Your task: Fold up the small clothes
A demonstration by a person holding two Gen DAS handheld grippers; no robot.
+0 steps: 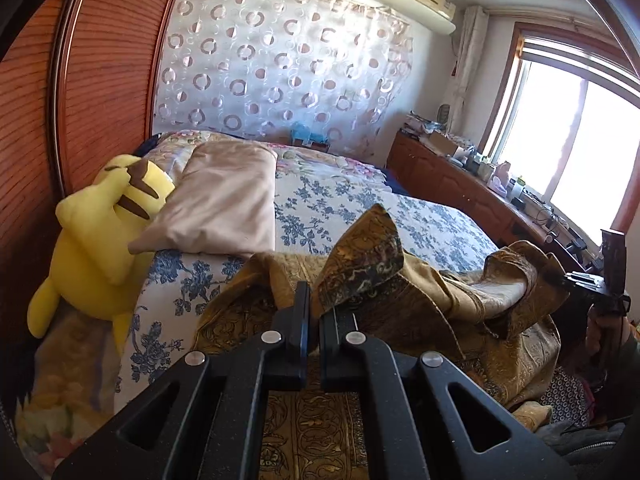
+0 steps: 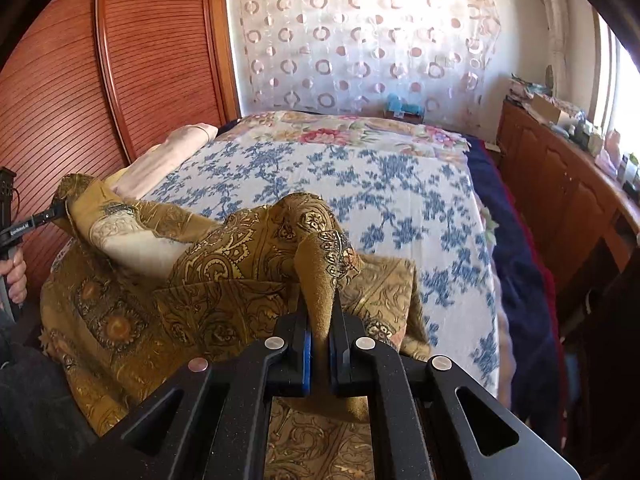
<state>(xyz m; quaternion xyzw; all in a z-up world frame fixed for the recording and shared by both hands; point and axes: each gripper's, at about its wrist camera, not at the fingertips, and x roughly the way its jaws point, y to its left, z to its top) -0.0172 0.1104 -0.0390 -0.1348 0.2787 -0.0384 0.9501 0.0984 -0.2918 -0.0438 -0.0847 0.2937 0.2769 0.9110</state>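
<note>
- Both tongs are clamped on 1 ochre garment: the left gripper pinches a raised corner of it between black fingers that stand nearly together, and the right gripper bites a peaked fold the same way, with blue pads showing on the inner faces.
- Largest around them is the bed, covered by a white sheet printed with blue flower sprigs; a pink-and-cream floral cover lies across its far end.
- Behind the bed hangs a sheer curtain dotted with pale rings and discs.
- On the left stands a wardrobe of reddish wood with fine horizontal ribbing.
- A low wooden cabinet runs along the right wall under the bright window, its top crowded with small boxes and bottles too small to tell apart.
- The garment lies at the near edge of the bed, a soft, velvety cloth with paisley and medallion patterns; it is rumpled, and a pale lining shows where it folds open between the 2 pinch points.
- A plump pinkish-beige pillow lies on the left side of the bed, apart from the garment.
- A yellow plush toy with brown stripes leans against the pillow beside the wardrobe.
- A hand grips the left tool's handle at the left edge of the right wrist view.
</note>
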